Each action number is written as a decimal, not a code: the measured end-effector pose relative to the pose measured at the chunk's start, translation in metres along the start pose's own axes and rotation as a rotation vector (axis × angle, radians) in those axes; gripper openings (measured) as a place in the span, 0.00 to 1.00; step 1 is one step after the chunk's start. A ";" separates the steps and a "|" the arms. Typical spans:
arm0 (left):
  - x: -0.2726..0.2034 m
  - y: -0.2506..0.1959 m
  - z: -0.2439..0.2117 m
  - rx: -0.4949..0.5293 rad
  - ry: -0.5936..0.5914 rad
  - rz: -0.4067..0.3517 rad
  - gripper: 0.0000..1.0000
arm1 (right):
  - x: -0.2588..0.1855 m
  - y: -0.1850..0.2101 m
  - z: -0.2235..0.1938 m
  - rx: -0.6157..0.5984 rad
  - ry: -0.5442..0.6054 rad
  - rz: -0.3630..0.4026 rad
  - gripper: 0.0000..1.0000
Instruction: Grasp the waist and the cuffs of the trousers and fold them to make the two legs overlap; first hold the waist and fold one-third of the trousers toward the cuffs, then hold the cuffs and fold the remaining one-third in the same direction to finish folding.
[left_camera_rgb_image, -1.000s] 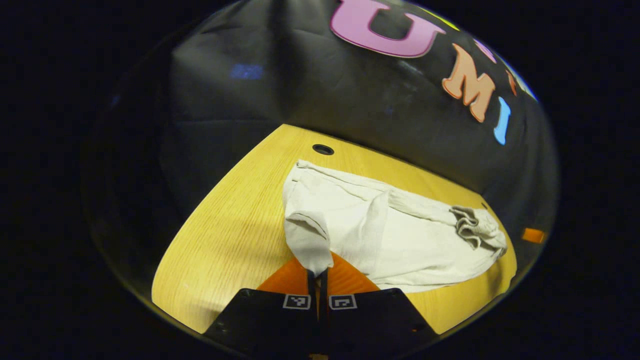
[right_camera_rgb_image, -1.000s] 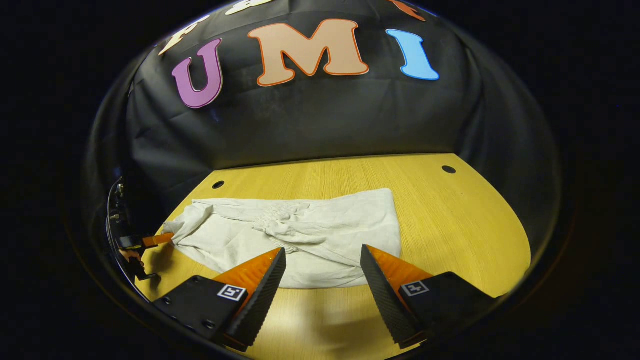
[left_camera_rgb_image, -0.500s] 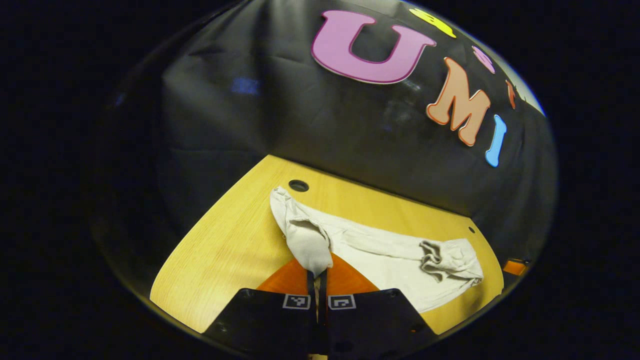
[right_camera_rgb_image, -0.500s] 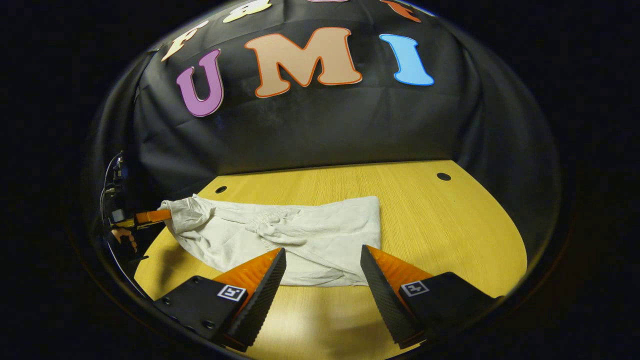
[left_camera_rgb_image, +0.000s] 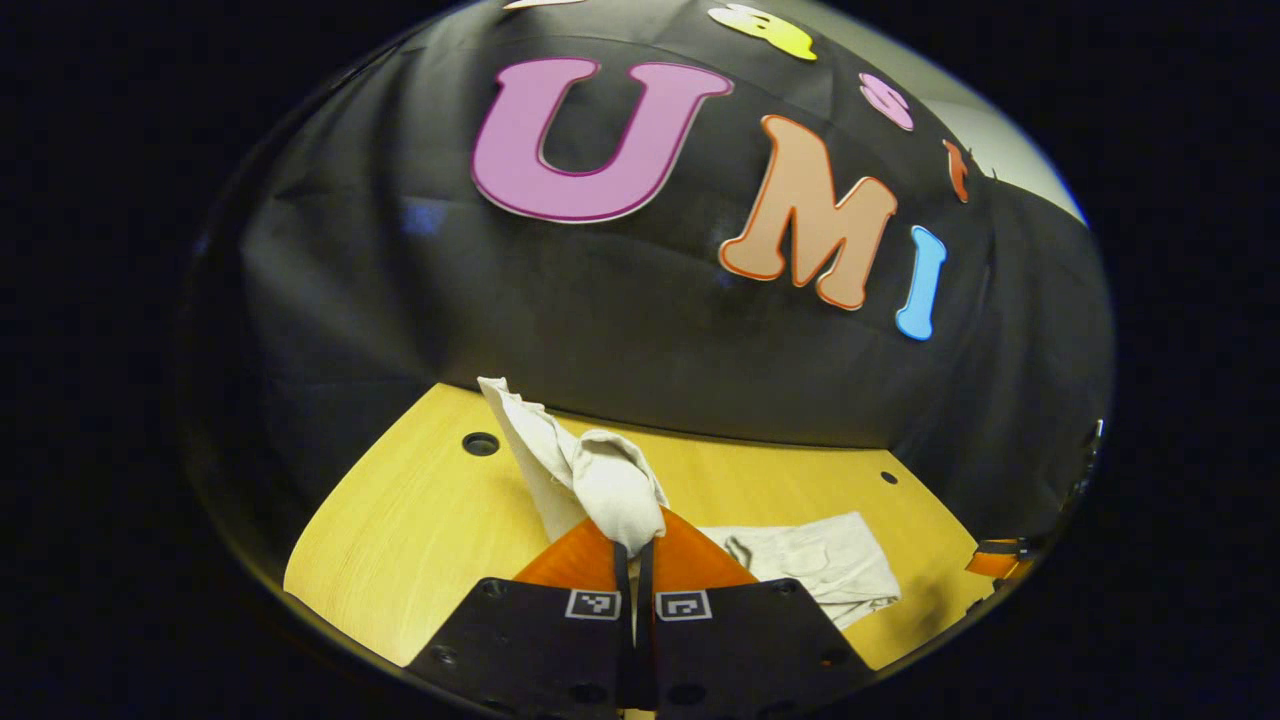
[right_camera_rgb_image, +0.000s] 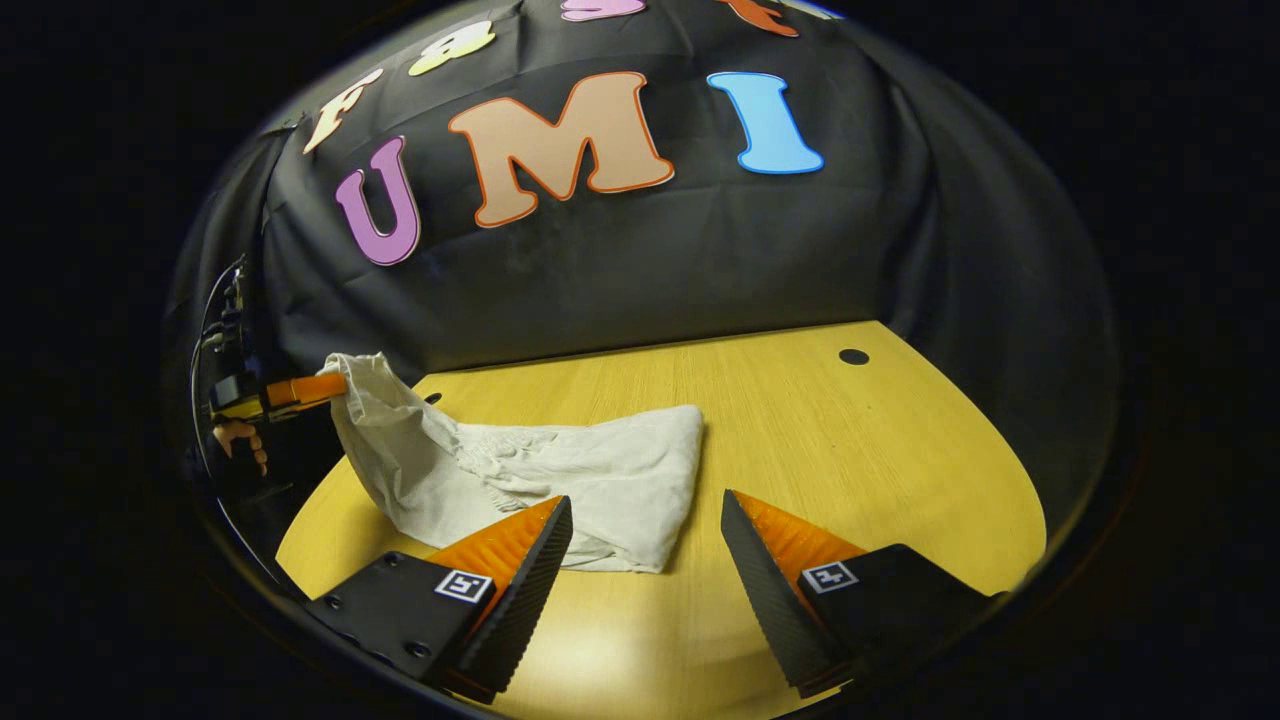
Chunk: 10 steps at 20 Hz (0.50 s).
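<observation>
The off-white trousers lie crumpled on the yellow wooden table, their left end pulled up off the wood. My left gripper is shut on that raised end, which bunches above its fingers. In the right gripper view the left gripper hangs at the far left above the table edge, with a hand below it. My right gripper is open, low over the table's near side, its left finger in front of the cloth's near edge and nothing between the fingers.
Round holes sit in the tabletop near the back. The black cloth wall closes off the back and sides. Bare wood stretches to the right of the trousers.
The left gripper has risen and pulled back with the trousers' end, lifting it off the table and dragging the rest leftward into a narrower heap. The right gripper stays open in place.
</observation>
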<state>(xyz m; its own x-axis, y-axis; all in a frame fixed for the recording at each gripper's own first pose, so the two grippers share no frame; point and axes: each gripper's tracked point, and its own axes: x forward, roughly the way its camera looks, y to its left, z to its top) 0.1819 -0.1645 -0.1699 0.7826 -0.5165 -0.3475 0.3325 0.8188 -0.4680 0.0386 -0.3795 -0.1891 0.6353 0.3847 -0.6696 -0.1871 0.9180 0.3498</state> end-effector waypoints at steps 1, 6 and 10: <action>0.003 -0.016 0.004 0.014 -0.002 -0.016 0.00 | -0.003 -0.007 0.000 0.006 -0.001 -0.002 0.96; 0.022 -0.089 0.012 0.083 -0.008 -0.096 0.00 | -0.017 -0.041 0.000 0.031 -0.009 -0.012 0.96; 0.038 -0.151 0.011 0.110 -0.003 -0.166 0.00 | -0.031 -0.067 -0.003 0.039 -0.011 -0.021 0.96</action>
<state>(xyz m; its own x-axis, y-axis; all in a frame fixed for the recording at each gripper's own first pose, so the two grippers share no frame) 0.1670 -0.3054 -0.1034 0.7138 -0.6458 -0.2710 0.5124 0.7453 -0.4265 0.0294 -0.4527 -0.1937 0.6469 0.3643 -0.6699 -0.1445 0.9212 0.3614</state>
